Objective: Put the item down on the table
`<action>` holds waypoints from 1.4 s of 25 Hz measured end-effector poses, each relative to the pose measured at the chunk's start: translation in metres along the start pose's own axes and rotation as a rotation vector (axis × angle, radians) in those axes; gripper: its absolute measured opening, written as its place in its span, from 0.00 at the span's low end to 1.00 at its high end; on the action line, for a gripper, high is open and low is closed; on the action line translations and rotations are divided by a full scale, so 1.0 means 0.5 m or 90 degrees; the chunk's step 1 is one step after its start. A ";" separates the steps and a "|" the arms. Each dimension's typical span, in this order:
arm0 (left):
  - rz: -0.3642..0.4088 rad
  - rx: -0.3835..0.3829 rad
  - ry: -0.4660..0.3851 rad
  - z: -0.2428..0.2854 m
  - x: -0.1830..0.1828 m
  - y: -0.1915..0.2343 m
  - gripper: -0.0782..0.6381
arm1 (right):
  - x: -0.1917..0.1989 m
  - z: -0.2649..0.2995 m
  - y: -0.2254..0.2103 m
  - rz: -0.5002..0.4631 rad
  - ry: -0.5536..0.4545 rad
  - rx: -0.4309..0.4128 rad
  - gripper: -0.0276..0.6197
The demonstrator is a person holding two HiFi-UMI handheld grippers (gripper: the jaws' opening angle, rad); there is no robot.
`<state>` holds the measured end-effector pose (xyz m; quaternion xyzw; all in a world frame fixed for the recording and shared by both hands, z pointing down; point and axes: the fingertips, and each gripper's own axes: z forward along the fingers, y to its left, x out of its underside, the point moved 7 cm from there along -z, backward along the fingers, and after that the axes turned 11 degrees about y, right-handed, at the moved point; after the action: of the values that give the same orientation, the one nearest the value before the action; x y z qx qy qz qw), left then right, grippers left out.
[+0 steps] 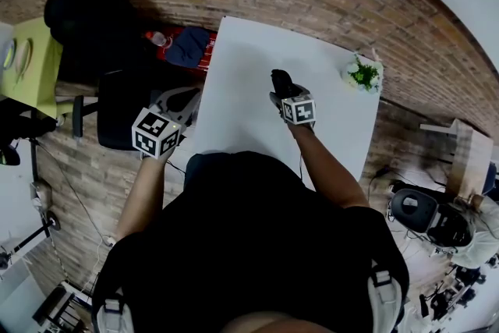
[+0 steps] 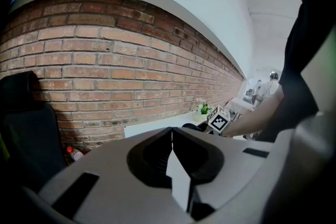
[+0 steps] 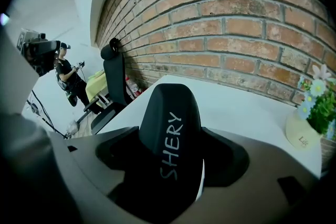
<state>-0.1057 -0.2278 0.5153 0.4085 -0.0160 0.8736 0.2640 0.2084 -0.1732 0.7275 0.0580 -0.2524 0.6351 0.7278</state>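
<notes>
A black case [image 3: 170,139] with pale lettering stands upright between the jaws of my right gripper [image 3: 176,165], which is shut on it. In the head view the black case [image 1: 279,80] and right gripper [image 1: 281,95] are over the middle of the white table [image 1: 242,66]; whether the case touches the top is hidden. My left gripper [image 1: 179,103] hangs off the table's left edge. Its jaws are shut with nothing between them [image 2: 172,136]. Past it, the left gripper view shows the table [image 2: 152,127] and the right gripper's marker cube [image 2: 219,119].
A small pot of flowers [image 1: 363,74] sits at the table's far right corner, also in the right gripper view [image 3: 314,110]. A black office chair [image 1: 117,117] and a red-capped bottle [image 1: 159,38] lie left of the table. A brick wall [image 3: 252,23] runs behind it. Another person [image 3: 68,78] stands far off.
</notes>
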 end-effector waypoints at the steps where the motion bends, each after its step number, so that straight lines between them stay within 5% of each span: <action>1: 0.000 0.000 0.001 0.000 0.001 0.001 0.12 | 0.000 0.005 -0.001 0.000 0.003 0.000 0.62; 35: -0.033 -0.003 0.016 -0.015 0.051 0.075 0.12 | 0.042 0.138 0.031 -0.020 0.112 0.004 0.62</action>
<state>-0.1421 -0.2466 0.5357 0.3971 -0.0040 0.8714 0.2879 0.1748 -0.1795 0.7931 0.0080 -0.1846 0.6270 0.7568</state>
